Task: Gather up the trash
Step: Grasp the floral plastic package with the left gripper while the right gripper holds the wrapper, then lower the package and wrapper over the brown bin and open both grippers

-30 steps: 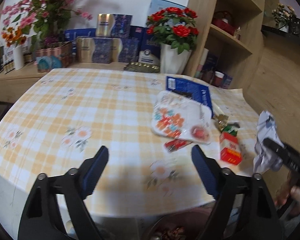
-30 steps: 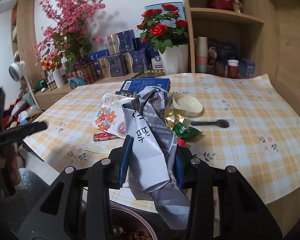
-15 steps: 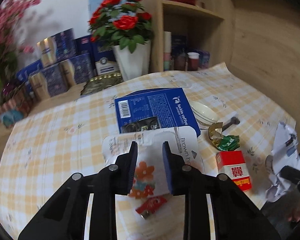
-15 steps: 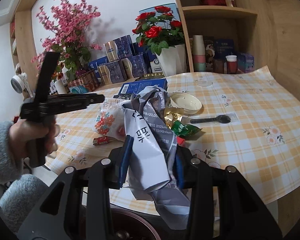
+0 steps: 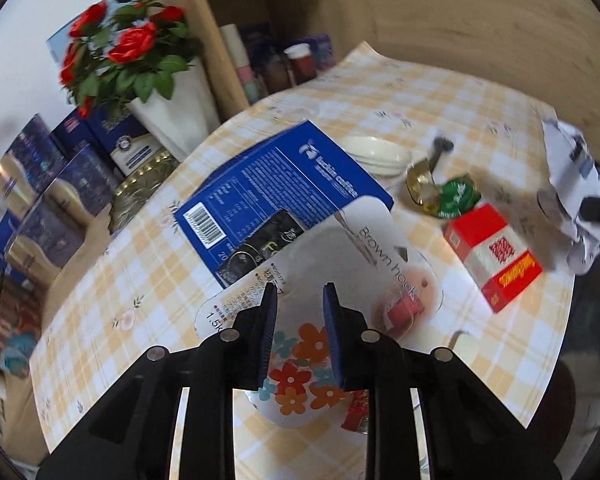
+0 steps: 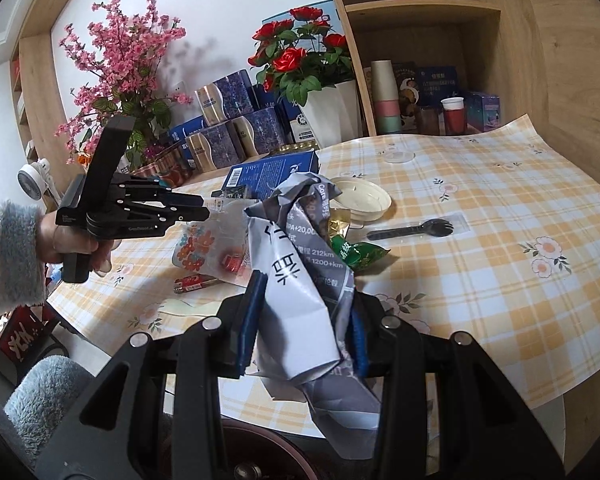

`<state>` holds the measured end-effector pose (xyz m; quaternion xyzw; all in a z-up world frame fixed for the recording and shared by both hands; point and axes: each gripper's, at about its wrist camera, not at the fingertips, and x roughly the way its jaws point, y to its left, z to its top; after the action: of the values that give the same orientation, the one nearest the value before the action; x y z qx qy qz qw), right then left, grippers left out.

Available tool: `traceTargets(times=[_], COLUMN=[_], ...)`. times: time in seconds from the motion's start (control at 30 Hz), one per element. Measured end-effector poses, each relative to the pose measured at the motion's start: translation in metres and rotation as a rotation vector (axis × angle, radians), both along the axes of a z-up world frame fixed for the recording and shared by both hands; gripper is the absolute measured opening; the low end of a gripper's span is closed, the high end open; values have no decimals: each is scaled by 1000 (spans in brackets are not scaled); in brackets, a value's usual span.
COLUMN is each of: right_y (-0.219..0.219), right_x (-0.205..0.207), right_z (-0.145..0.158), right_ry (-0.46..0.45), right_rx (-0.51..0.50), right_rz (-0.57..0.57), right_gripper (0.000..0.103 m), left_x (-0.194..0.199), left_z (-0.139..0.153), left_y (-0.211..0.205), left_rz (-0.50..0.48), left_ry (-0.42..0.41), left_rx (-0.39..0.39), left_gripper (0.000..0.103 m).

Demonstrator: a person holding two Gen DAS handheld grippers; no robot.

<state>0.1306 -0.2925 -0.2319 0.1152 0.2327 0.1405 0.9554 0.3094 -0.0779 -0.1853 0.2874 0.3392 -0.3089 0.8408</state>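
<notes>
Right gripper (image 6: 302,320) clamps the crumpled grey-white printed paper (image 6: 300,280) above the table edge. Left gripper (image 5: 298,320), jaws narrowed to a slit, nothing pinched, hovers over the floral clear plastic package (image 5: 300,376) on the checked tablecloth (image 5: 420,92) — 1 risk: too narrow to straddle the package, it skids.

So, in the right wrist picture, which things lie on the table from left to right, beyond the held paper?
Flowered plastic packet → blue coffee box → white lid → black spork.
</notes>
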Motion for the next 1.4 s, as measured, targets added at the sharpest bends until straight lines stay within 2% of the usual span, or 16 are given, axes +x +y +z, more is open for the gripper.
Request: traceTargets(times=[0.17,0.33,0.37,0.4,0.53,0.6,0.77,0.93,1.17,1.27,1.4], right_y=[4,3,2,1,1,2,2,5,13,14,14], right_x=[3,7,8,9,10,10,5,-6,-40,-57,-78], right_z=[-3,-4,-4,-4,-2,0,10,24,47,56,63], right_ry=[10,21,21,22,22,19,6,-18,-56,-67,-77], right_rx=[-17,-25,-22,-16,-14,-16,-20,-19,-29,-26,-24], right_rz=[11,10,10,8,6,6,6,8,17,16,14], right_gripper=[39,39,39,39,39,39,39,39,39,39,39], left_x=[11,14,13,11,9,4,-13,-40,-94,-130,-171], left_z=[-5,-12,-14,-15,-12,-8,10,35,57,58,55], left_y=[-1,-8,-9,-10,-8,-6,4,20,41,45,44], left_rz=[-22,-94,-109,-123,-122,-117,-59,47,163,162,106], left_ry=[12,36,38,23,14,-4,-32,-56,22,54,65], left_rx=[12,62,66,66,41,33,-3,-71,-203,-231,-212], left_gripper=[23,23,22,18,13,7,7,6,7,7,7])
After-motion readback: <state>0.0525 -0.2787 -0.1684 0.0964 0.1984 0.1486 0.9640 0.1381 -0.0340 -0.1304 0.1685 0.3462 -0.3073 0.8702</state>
